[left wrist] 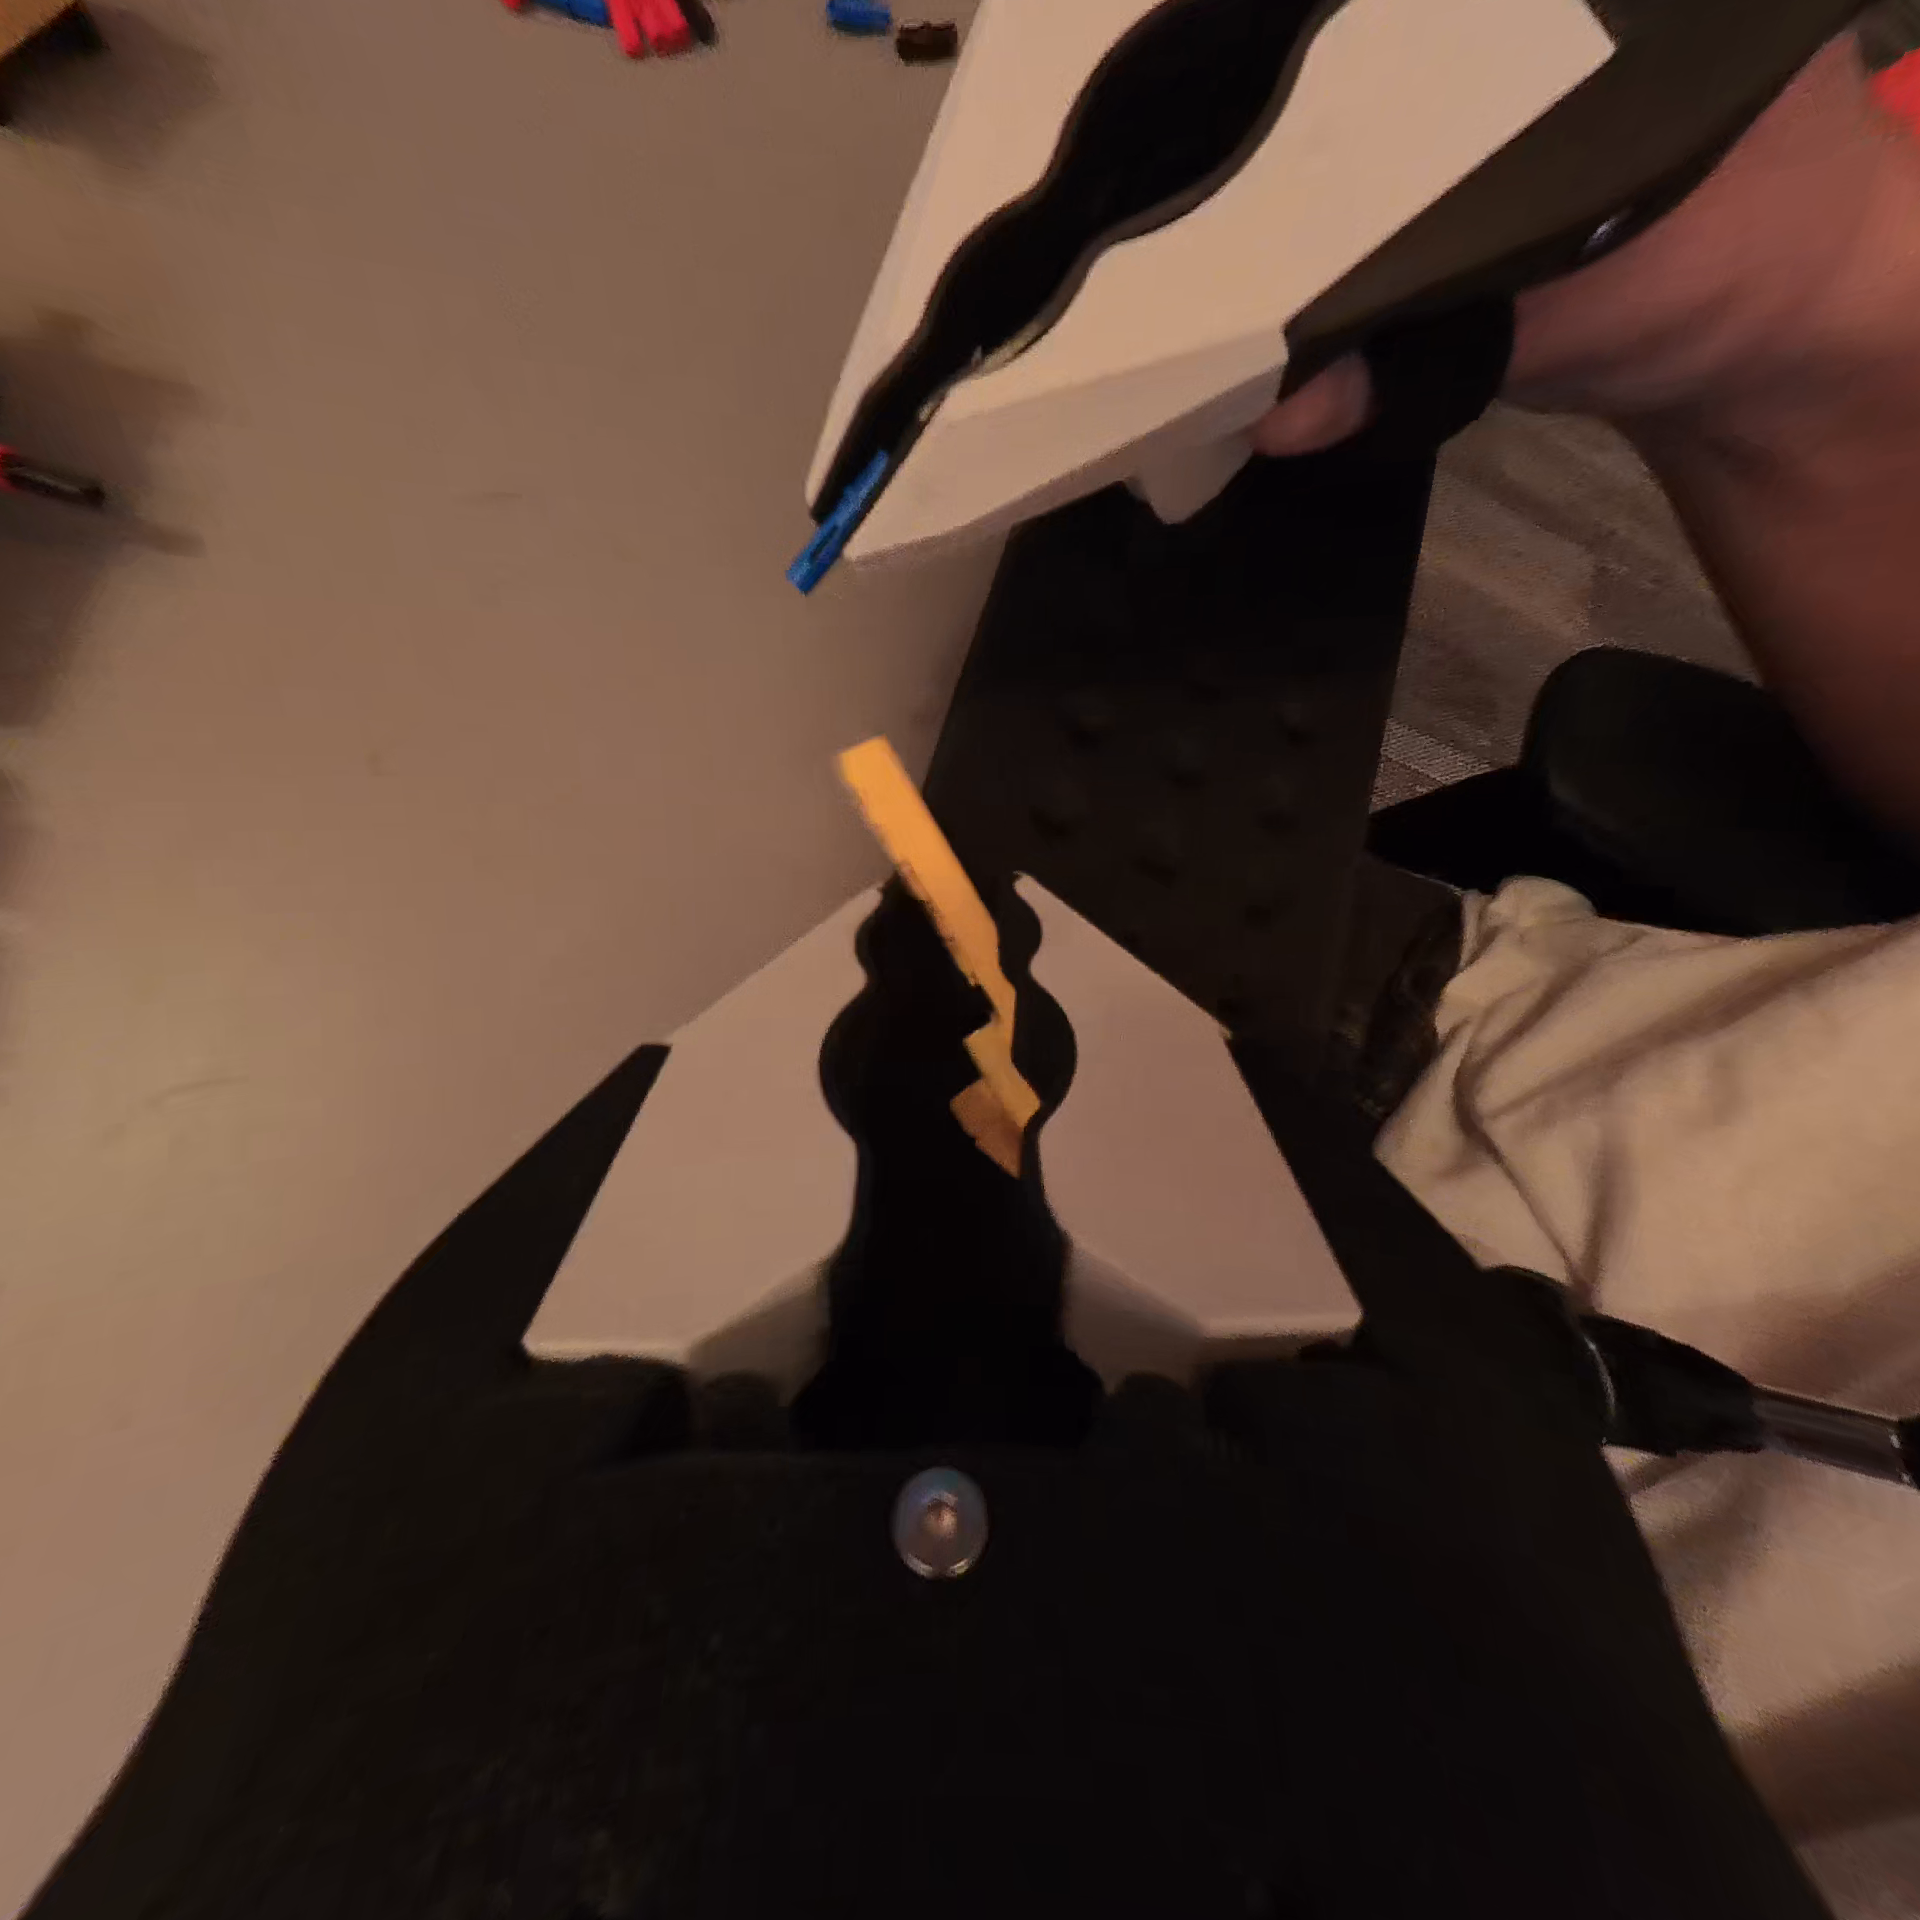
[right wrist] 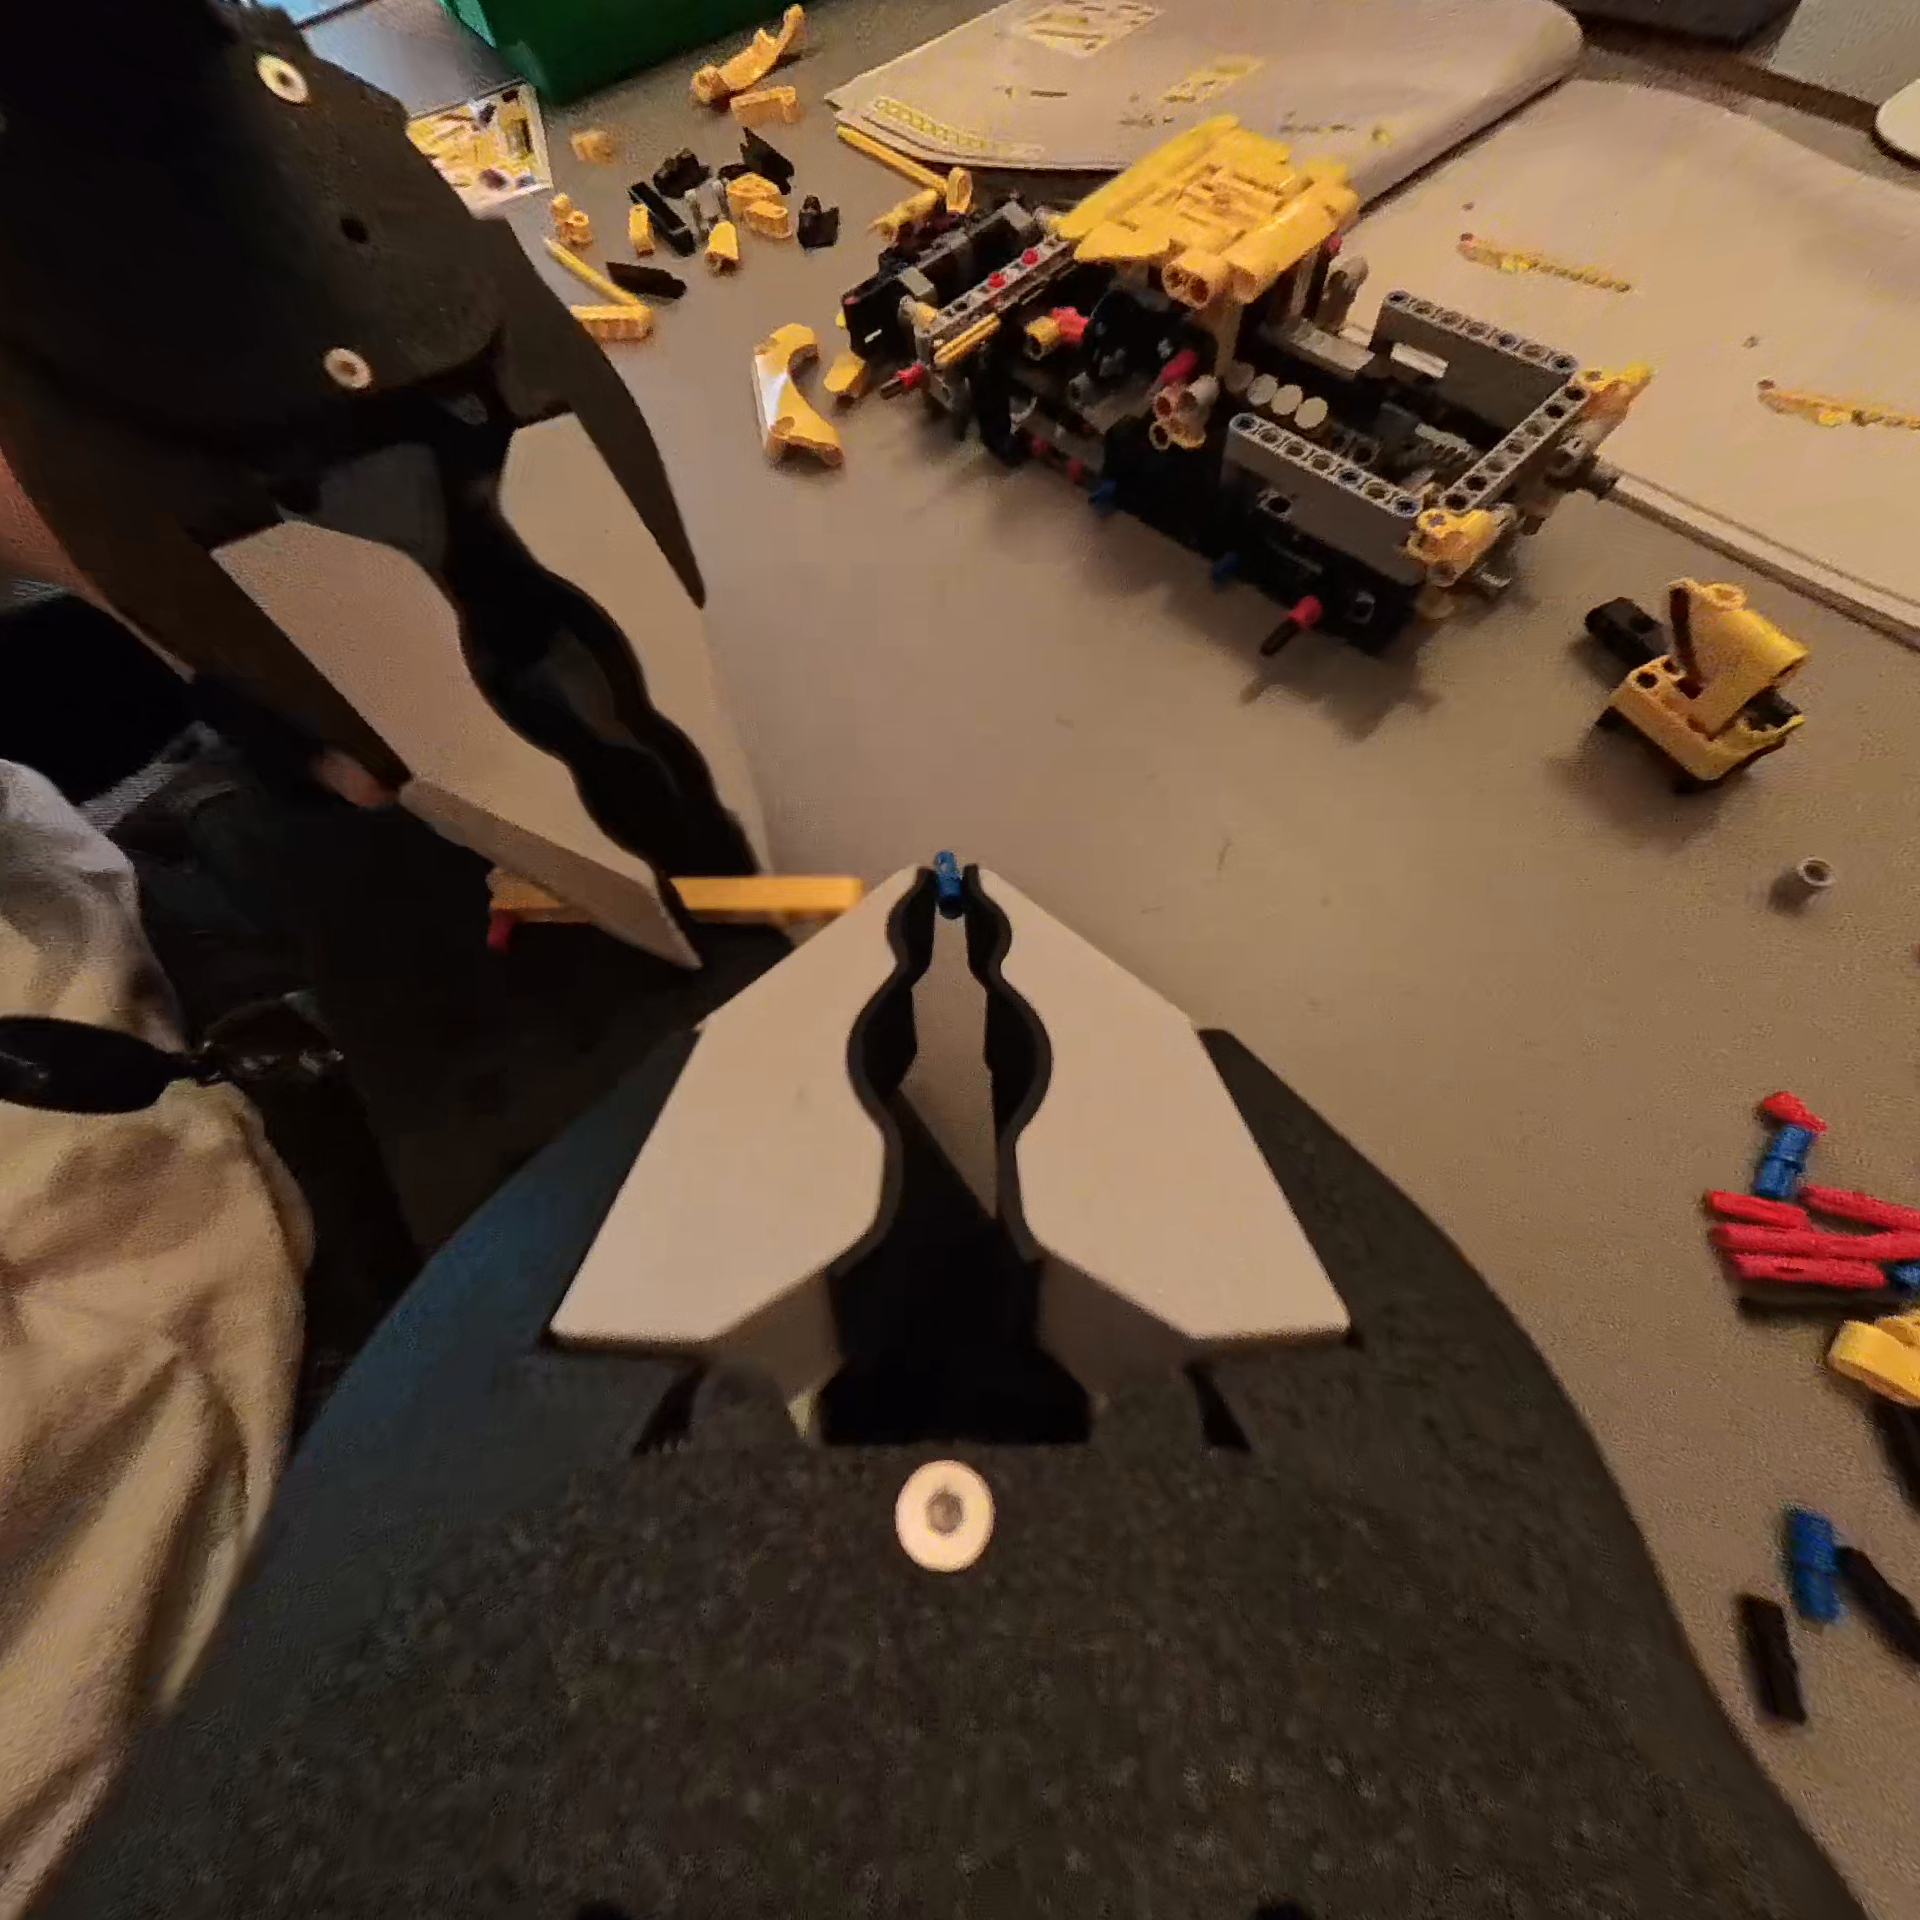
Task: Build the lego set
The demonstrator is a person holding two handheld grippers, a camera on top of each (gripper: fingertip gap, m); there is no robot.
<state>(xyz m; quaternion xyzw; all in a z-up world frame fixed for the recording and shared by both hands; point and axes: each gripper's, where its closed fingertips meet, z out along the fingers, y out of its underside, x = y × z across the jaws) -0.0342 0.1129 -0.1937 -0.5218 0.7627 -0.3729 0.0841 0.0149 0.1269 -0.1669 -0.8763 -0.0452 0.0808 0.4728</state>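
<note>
My left gripper point(left wrist: 951, 883) is shut on a long yellow beam point(left wrist: 914, 842) that sticks out past its tips. In the right wrist view the left gripper point(right wrist: 681, 914) comes in from the upper left, and the yellow beam point(right wrist: 769, 896) shows on both sides of its tips with a red pin at one end. My right gripper point(right wrist: 945, 878) is shut on a small blue pin point(right wrist: 945, 883). In the left wrist view the right gripper point(left wrist: 831, 540) hangs above the beam's free end, with the blue pin point(left wrist: 836, 530) a short gap from it. The half-built yellow, grey and black model point(right wrist: 1226, 374) stands on the table beyond.
Loose yellow and black parts point(right wrist: 707, 208) lie far left beside a green box point(right wrist: 603, 42). Instruction sheets point(right wrist: 1195, 73) lie at the back. A small yellow sub-assembly point(right wrist: 1704, 686) and red and blue pins point(right wrist: 1808, 1226) sit right. The person's lap point(left wrist: 1662, 1143) is beside the table edge.
</note>
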